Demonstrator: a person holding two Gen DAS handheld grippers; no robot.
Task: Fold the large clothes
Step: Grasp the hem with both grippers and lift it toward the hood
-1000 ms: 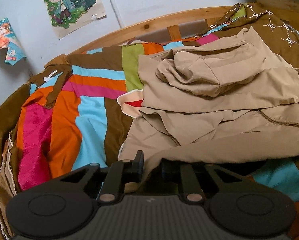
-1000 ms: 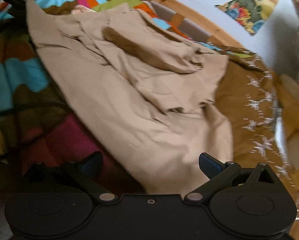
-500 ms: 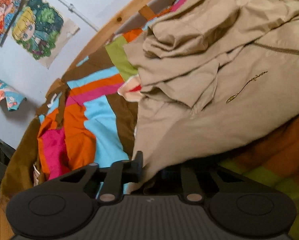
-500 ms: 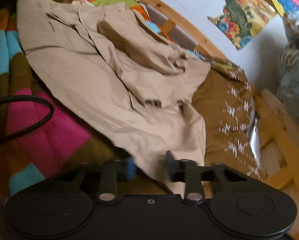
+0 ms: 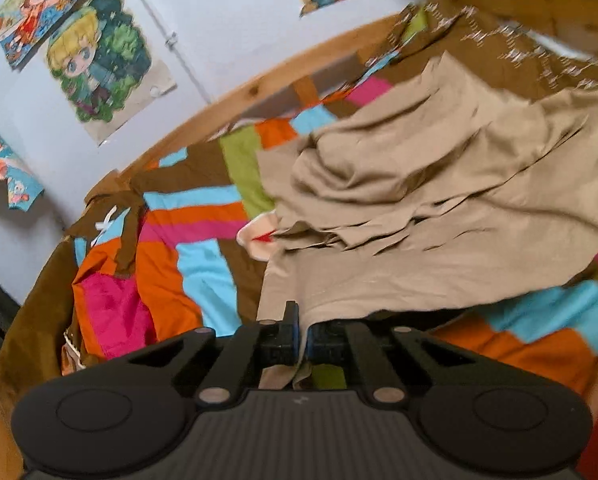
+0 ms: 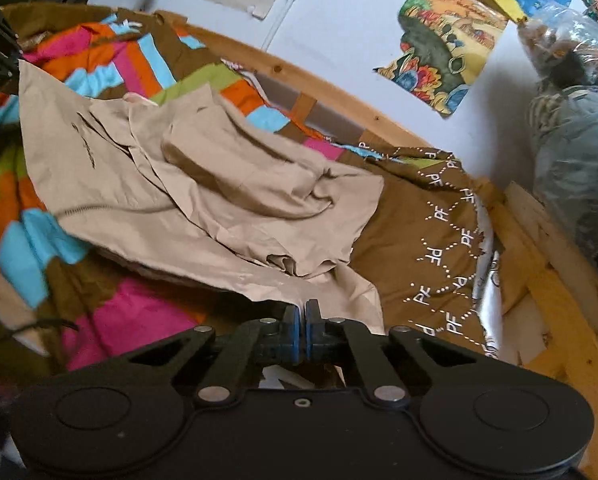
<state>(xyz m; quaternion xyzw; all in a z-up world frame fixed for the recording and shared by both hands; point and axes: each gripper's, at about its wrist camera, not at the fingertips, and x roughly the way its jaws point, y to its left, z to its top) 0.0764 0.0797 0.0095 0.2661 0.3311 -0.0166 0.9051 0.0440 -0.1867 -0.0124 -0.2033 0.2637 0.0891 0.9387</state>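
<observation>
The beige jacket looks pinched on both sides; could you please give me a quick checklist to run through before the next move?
1. Left gripper shut on the beige jacket hem: ok.
2. Right gripper shut on the hem: ok.
3. Hem lifted off the striped bedspread: ok.
4. Jacket spread smooth: not ok, bunched in the middle.
5. Zipper closed: cannot tell.

"PF" on brown cloth (image 6: 435, 240)
</observation>
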